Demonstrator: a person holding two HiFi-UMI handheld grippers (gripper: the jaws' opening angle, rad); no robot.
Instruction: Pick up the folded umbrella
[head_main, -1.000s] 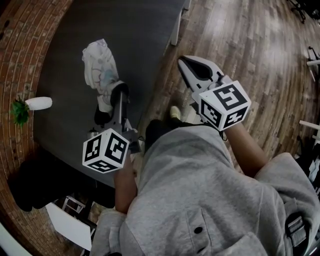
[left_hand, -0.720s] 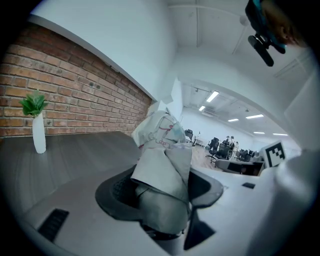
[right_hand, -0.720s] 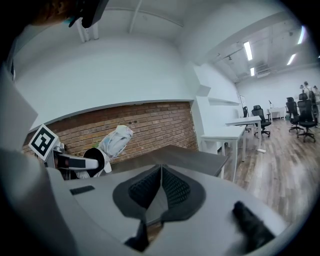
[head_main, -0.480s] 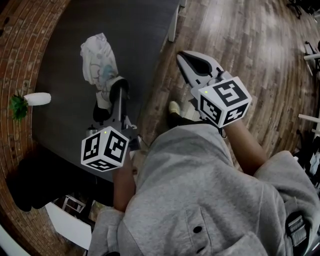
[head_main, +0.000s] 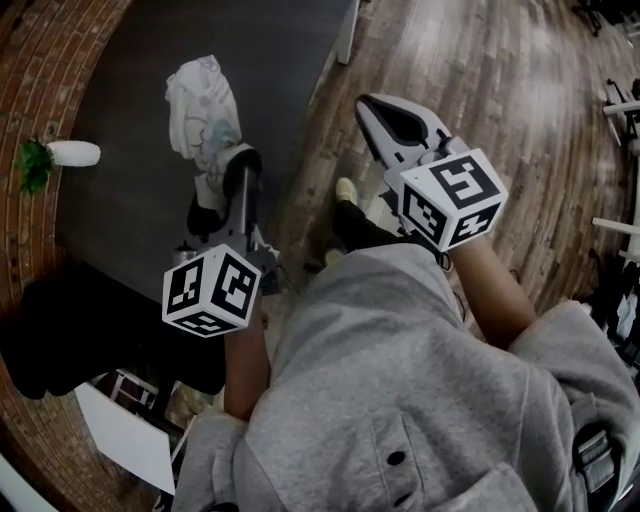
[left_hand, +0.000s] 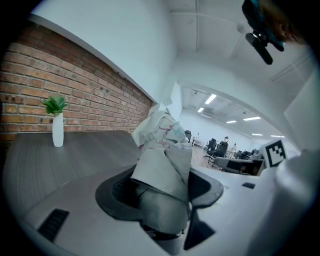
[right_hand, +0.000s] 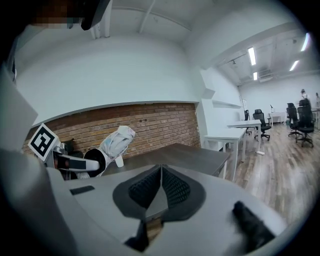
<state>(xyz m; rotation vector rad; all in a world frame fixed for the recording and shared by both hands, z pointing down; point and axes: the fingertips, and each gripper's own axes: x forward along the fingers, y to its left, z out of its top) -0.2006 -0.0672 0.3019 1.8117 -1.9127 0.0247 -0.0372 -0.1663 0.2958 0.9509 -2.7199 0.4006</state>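
My left gripper (left_hand: 161, 192) has its jaws clamped wide on the folded umbrella (left_hand: 159, 147), held over the dark worktop (head_main: 130, 215). My right gripper (right_hand: 159, 186) has its jaws pressed together, empty, above the wooden floor (head_main: 490, 90). Farther off, a white vase (head_main: 75, 153) stands by the brick wall (head_main: 35, 50). The vase sits higher in the head view than a second ago, and my grip is unchanged.

White faintly printed umbrella (head_main: 203, 110), dark grey table (head_main: 130, 190), red brick wall (left_hand: 30, 75)

Head view steeply down; both gripper views low across the shared table (head_main: 130, 95)
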